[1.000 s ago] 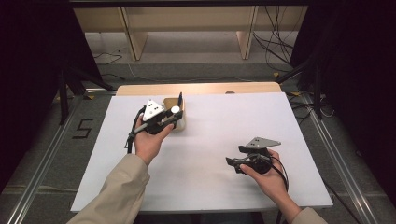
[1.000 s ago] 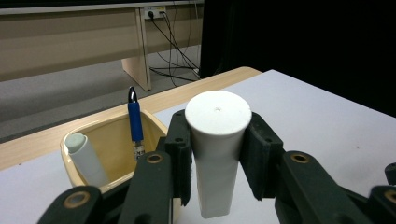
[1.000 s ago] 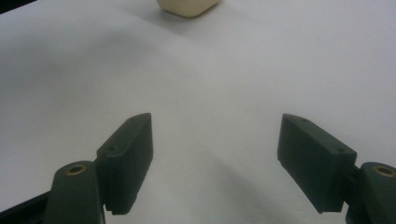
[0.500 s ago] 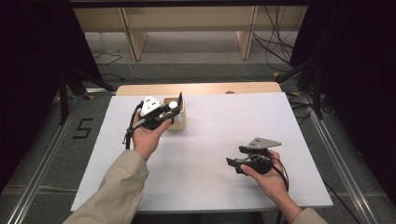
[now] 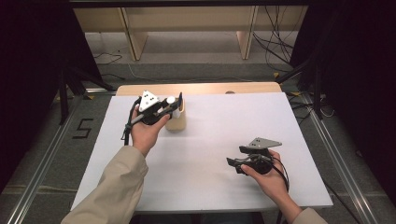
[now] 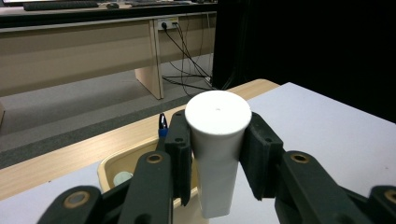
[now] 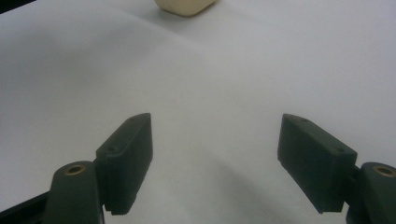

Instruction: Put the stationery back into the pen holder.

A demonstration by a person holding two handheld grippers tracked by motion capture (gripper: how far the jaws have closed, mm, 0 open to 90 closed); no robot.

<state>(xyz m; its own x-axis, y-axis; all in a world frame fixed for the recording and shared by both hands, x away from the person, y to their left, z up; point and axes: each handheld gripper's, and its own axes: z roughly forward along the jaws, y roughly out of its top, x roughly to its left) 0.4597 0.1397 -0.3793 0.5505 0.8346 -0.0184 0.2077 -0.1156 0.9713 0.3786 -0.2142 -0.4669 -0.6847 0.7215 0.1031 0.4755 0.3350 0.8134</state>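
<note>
Where the white sheet (image 5: 210,154) covers the wooden table (image 5: 196,88), leaving a bare strip of wood along the far edge, the work sits toward the far left part of that surface. A cream-coloured container (image 5: 177,122) stands there on the sheet, open at the top; in the left gripper view its rim (image 6: 108,170) shows below and left of the jaws, with a blue-tipped pen (image 6: 162,125) standing in it and a small pale round item on its floor, too unclear to name.

The left gripper (image 5: 173,104) is clamped on a white tapered tube (image 6: 217,140). The tube stands upright, its flat round cap uppermost and its body narrowing downward; both black pads press its upper part from either side, just under the cap. The tube's lower end hangs at the container's near rim; whether it touches that rim cannot be told. In the high view the tube's cap (image 5: 171,100) shows just above the container.

The left hand (image 5: 144,130) grasps the gripper from below and behind, palm turned up, forearm in a beige sleeve (image 5: 112,191) running diagonally from the bottom edge.

The right gripper (image 5: 236,156) is near the table's near right corner, well apart from the container. Its jaws are spread wide with nothing between them, pointing left across the sheet. The right hand (image 5: 266,175) cups it from the near side, low over the sheet.
</note>
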